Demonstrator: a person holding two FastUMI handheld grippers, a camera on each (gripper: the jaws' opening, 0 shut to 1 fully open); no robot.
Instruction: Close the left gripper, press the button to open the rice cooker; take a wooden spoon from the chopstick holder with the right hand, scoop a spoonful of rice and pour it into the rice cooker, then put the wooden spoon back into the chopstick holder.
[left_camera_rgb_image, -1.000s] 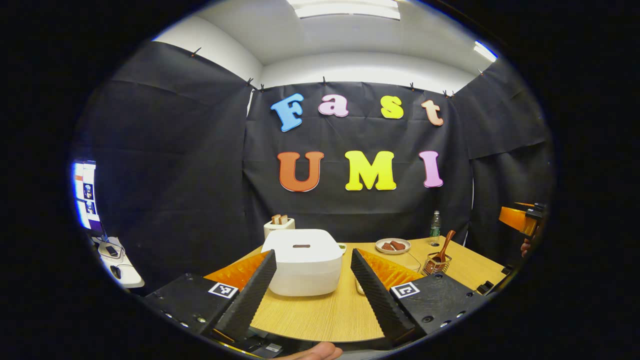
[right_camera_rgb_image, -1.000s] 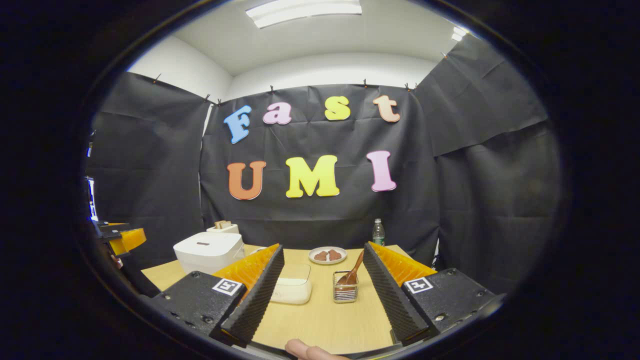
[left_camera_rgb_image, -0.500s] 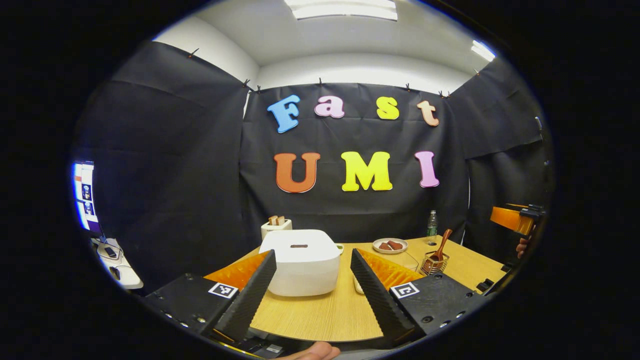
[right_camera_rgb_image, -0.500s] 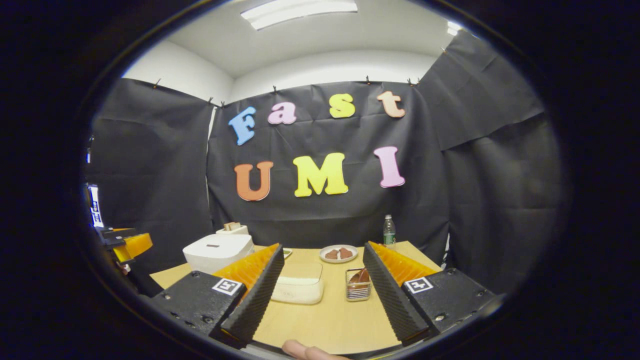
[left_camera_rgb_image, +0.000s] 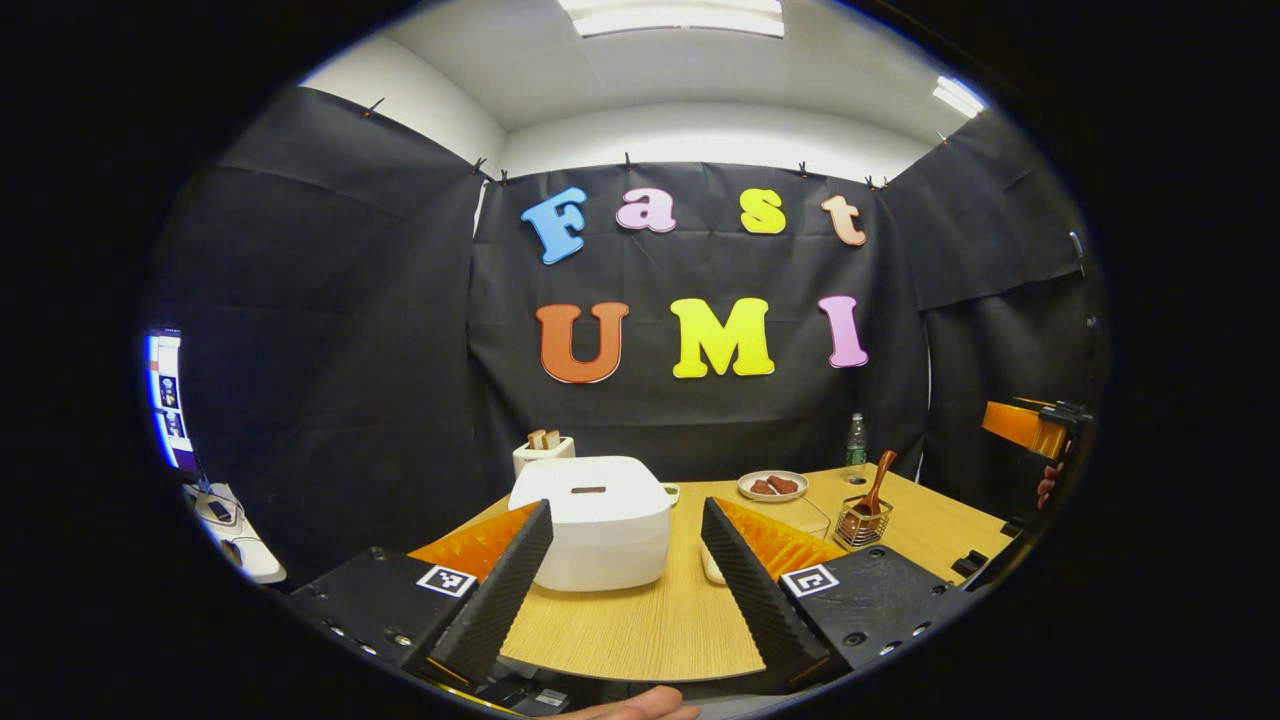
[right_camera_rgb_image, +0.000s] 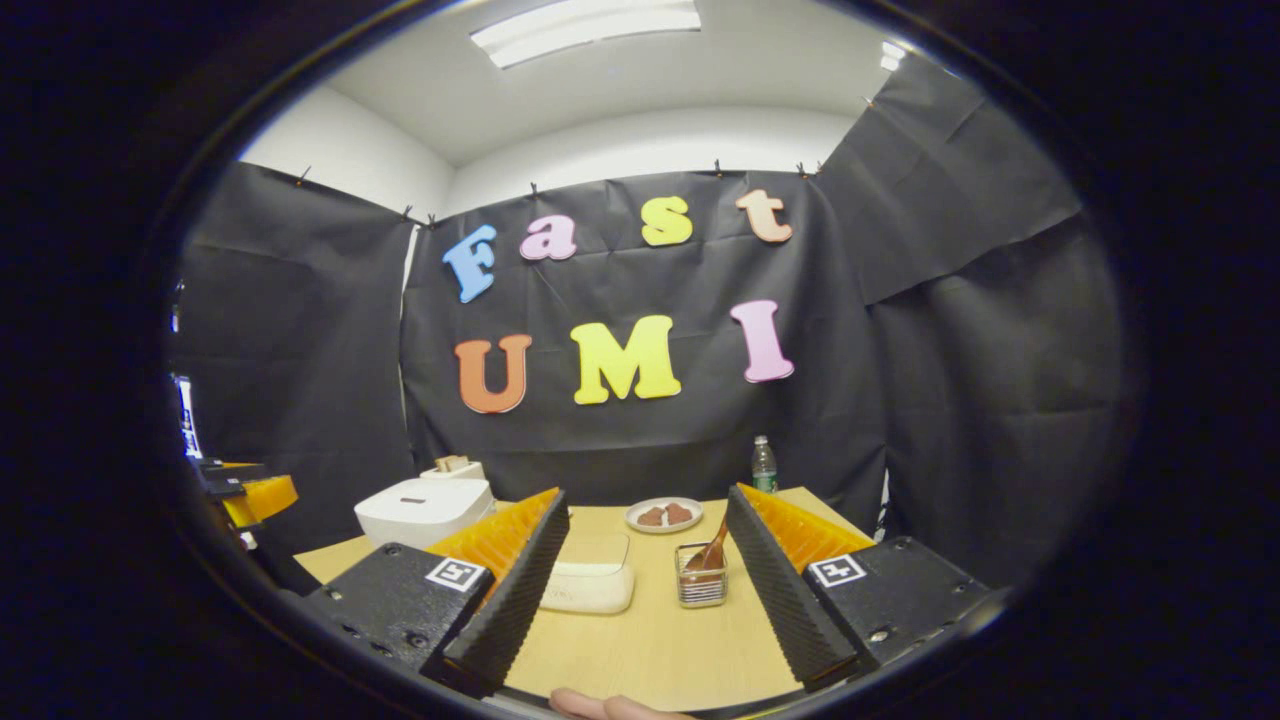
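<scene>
Since a second ago both views have shifted only slightly: in the left gripper view the rice cooker (left_camera_rgb_image: 590, 535) sits a little more to the left and farther off, and in the right gripper view the chopstick holder (right_camera_rgb_image: 701, 588) has drifted a touch right between the fingers.

The left tool (left_camera_rgb_image: 625, 580) hangs above the near edge of the bench (left_camera_rgb_image: 640, 640), its jaws spread wide and holding nothing. The white rice cooker stands on the bench ahead of it, lid down. The right tool (right_camera_rgb_image: 648, 590) is also wide open and empty. Ahead of it the wire chopstick holder stands on the bench with the wooden spoon (right_camera_rgb_image: 712, 553) leaning in it, handle tilted up to the right. Just left of the holder is a clear box of rice (right_camera_rgb_image: 590, 585). Farther back are a plate (right_camera_rgb_image: 664, 515) of brown pieces, a bottle (right_camera_rgb_image: 764, 466), and a toaster (left_camera_rgb_image: 541, 452) behind the cooker.
</scene>
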